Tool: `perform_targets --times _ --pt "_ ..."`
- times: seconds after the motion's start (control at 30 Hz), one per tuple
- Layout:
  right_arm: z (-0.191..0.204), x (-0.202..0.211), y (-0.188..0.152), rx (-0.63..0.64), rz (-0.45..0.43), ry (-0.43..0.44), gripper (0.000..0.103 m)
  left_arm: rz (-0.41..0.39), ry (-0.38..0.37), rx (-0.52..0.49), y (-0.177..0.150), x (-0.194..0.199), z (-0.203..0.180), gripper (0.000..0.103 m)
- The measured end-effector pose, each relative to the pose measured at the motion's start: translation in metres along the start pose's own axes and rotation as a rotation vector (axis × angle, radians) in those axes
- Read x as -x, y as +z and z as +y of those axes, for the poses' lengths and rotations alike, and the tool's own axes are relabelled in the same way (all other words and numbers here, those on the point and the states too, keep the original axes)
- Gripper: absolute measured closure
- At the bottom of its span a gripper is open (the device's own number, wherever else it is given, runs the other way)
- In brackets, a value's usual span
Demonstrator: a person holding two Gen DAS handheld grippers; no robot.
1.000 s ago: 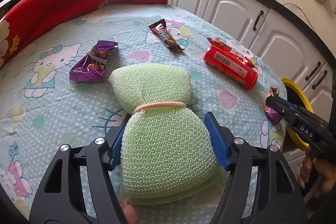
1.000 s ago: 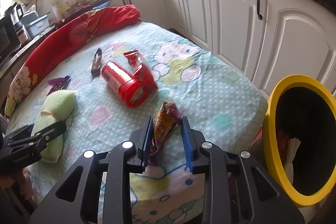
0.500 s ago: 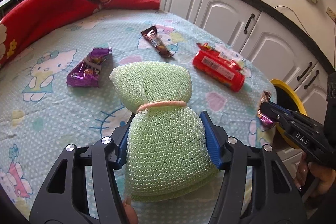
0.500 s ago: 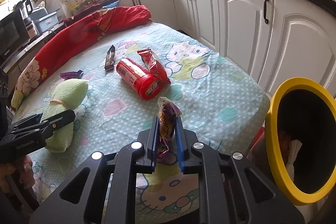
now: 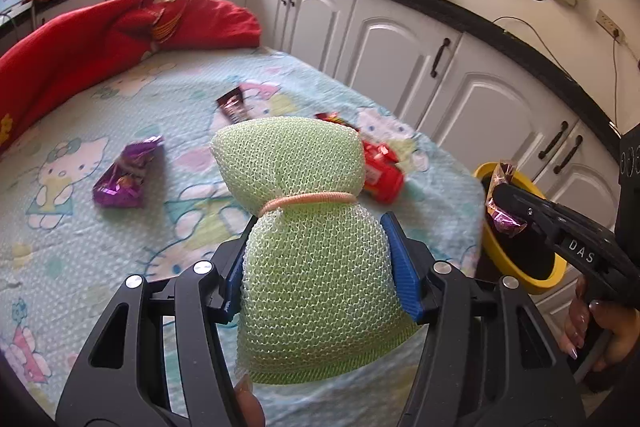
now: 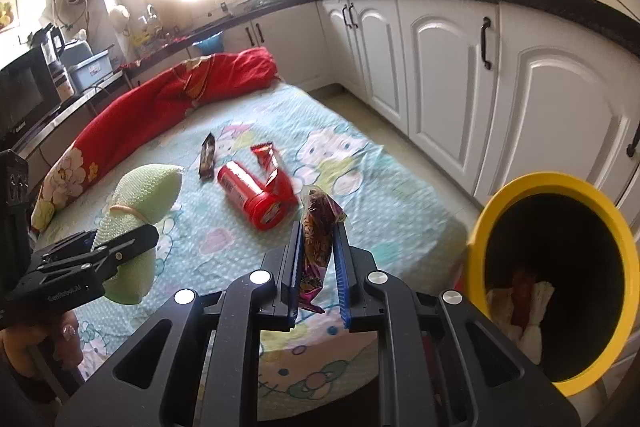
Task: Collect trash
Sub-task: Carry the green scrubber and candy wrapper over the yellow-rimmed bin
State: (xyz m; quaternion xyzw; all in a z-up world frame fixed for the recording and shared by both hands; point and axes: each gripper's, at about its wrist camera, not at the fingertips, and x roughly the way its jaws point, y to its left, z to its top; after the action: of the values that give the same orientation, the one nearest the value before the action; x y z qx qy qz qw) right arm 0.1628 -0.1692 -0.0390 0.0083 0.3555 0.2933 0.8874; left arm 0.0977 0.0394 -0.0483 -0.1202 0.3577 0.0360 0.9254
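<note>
Left wrist: puffy green mesh scrubber point(image 5: 316, 247), pinched waist, blue-padded claw point(image 5: 320, 263).

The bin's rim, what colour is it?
Yellow. The bin has a bright yellow rim around a dark inside, clearest in the right wrist view.

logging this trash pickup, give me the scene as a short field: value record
left gripper: shut on green mesh scrub pad, lifted off the sheet
right gripper: shut on crinkled foil snack wrapper
bin: yellow-rimmed black bin, off the mattress edge, some trash inside
still lying on cartoon-cat bedsheet: red cylindrical can, purple wrapper, brown bar wrapper
</note>
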Motion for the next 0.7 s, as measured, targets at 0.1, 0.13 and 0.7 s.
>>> perform_targets --times 0.1,0.13,0.7 --pt "-0.007 0.009 0.003 -0.005 -0.017 -0.009 0.088 -0.01 -0.011 -0.014 0.004 0.0 -0.009 0.052" --pt "-0.01 0.013 0.005 -0.007 -0.024 -0.012 0.088 -0.014 -0.017 -0.019 0.005 0.0 -0.013 0.052" --pt "-0.059 0.057 0.006 -0.066 -0.086 -0.084 0.088 -0.042 -0.106 -0.094 0.02 -0.005 -0.071 0.052"
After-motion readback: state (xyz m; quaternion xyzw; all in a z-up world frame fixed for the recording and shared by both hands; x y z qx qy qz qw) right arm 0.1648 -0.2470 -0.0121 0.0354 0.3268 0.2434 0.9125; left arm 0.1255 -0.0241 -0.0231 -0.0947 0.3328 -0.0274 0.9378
